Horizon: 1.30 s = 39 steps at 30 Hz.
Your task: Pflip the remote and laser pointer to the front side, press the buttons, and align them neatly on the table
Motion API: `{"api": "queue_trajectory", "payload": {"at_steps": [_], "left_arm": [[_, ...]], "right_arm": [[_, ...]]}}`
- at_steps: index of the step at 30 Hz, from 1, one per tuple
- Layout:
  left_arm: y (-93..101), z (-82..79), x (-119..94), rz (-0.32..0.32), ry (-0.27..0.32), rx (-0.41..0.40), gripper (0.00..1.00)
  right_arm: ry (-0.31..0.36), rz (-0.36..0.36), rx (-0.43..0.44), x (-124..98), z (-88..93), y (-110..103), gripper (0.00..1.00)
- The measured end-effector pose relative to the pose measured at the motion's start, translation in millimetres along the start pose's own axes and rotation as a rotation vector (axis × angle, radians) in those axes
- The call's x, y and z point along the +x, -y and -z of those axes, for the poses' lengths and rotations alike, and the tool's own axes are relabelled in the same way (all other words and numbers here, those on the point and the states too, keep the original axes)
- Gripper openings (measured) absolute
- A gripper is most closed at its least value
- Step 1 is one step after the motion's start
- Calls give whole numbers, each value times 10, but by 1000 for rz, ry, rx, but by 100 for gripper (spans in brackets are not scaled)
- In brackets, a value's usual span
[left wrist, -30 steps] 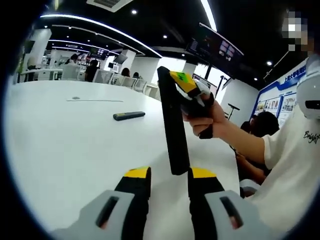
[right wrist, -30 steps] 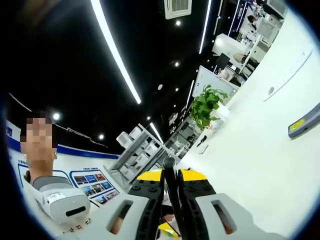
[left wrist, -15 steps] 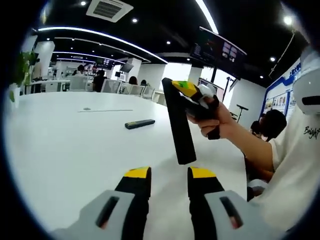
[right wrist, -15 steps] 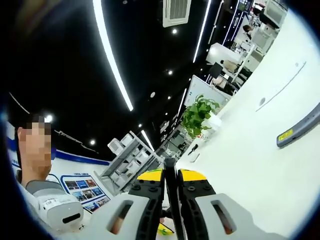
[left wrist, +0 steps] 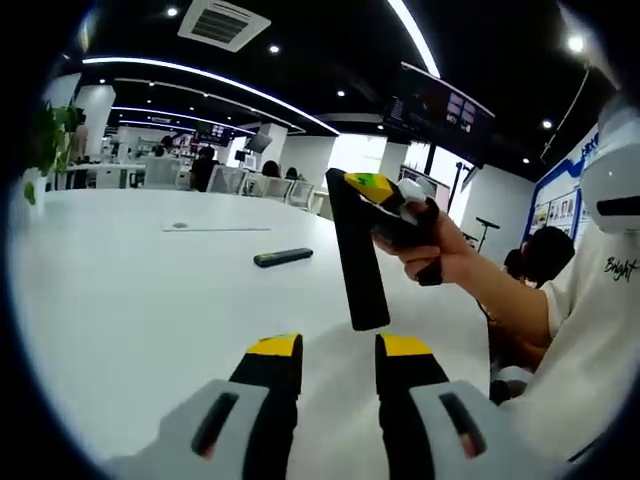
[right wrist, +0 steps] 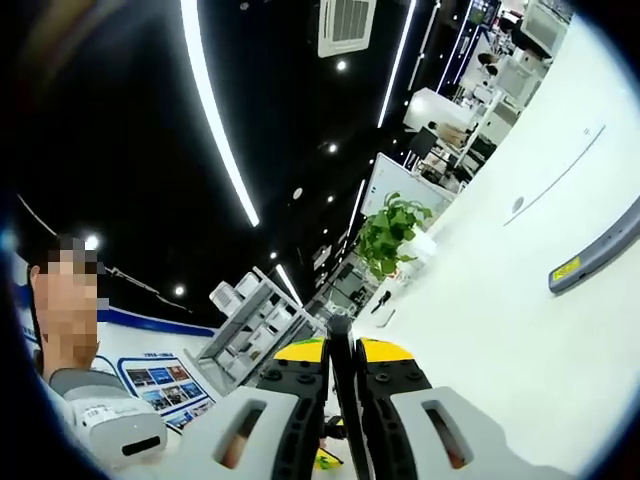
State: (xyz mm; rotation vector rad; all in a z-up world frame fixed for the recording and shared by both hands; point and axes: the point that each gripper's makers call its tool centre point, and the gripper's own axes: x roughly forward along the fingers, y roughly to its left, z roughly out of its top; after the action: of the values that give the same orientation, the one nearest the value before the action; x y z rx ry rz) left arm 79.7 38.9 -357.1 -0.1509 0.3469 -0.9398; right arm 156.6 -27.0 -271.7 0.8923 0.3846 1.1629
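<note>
Left gripper view low over white table (left wrist: 130,300), right gripper view tilted ceilingward, both sharing laser pointer (left wrist: 283,257).

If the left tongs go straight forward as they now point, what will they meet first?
Probably the lower end of the black remote, held upright by the right tongs just ahead of the open left tongs; depth is unclear.

We see a broad, glossy white counter (left wrist: 130,290) stretching away from us. A slim dark grey laser pointer (left wrist: 283,257) lies flat on it, alone near the middle. A small round inset (left wrist: 179,225) sits in the surface farther back.
</note>
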Motion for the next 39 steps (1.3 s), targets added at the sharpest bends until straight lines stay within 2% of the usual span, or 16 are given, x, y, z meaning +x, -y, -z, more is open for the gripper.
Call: {"api": "queue_trajectory", "payload": {"at_steps": [3, 6, 7, 8, 11, 13, 18, 21, 25, 27, 29, 30, 33, 36, 39], "left_arm": [[6, -21, -48, 2, 7, -11, 31], [-17, 24, -100, -1, -18, 14, 30], [-18, 76, -118, 8, -54, 16, 30], [-23, 77, -123, 8, -63, 18, 30], [-17, -71, -148, 11, -6, -19, 29], [-24, -99, -167, 8, 4, -21, 30], [-120, -22, -153, -64, -23, 34, 30], [-62, 12, -96, -47, -20, 14, 34], [10, 47, -87, -43, -23, 43, 35], [53, 36, -92, -33, -2, 22, 36], [121, 35, -70, -15, 20, -51, 37], [165, 63, -52, 10, 16, -48, 38], [165, 142, -34, -5, -8, -16, 37], [129, 131, -109, -9, -8, -10, 38], [6, 95, -193, -51, -11, 46, 38]], "right_arm": [[-19, 18, -10, 5, 28, -2, 14], [-17, 28, -12, -12, 13, 29, 14], [-5, 32, 8, -15, -12, 55, 14], [-9, 22, 12, -13, -14, 48, 14], [1, 22, 2, -4, -37, 26, 14], [9, 28, -5, 1, -58, 22, 14], [6, 54, 10, -5, -59, 78, 14], [8, 67, 14, -6, -64, 105, 14], [-2, 90, 5, -5, -74, 110, 14], [2, 96, 0, -13, -84, 115, 14], [3, 101, -2, -15, -88, 119, 14], [6, 107, -9, -18, -91, 123, 14], [8, 123, -21, -23, -83, 145, 14], [8, 138, -29, -13, -73, 169, 14], [12, 129, -20, 8, -70, 167, 14]]}}
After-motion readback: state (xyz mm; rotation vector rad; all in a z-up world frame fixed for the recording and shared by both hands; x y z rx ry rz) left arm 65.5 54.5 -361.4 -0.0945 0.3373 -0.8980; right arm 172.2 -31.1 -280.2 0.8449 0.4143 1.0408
